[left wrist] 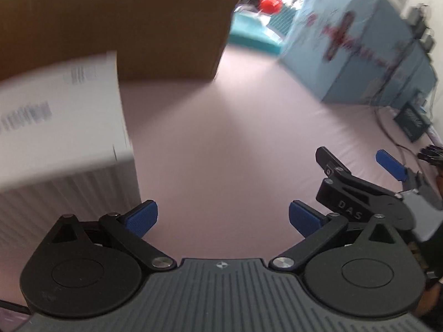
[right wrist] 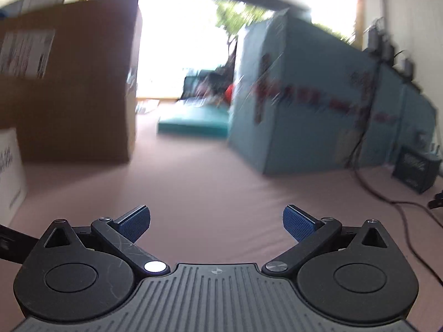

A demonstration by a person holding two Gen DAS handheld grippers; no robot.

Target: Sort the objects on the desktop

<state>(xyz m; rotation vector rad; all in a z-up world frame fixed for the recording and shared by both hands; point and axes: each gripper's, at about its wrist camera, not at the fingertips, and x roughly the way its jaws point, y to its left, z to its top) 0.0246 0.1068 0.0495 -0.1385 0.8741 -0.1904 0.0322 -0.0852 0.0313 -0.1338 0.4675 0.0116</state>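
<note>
Both grippers [left wrist: 223, 218] [right wrist: 216, 222] gape over bare pink tabletop [left wrist: 221, 138]

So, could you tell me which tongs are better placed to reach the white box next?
Left, probably. The white box sits close beside the open left tongs. In the right wrist view only its edge shows, far to the side of the open right tongs.

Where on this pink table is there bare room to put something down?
The widest bare patch lies mid-table, between the brown cardboard box and the blue box. It is crowded on the right, by the cable and small black box.
</note>
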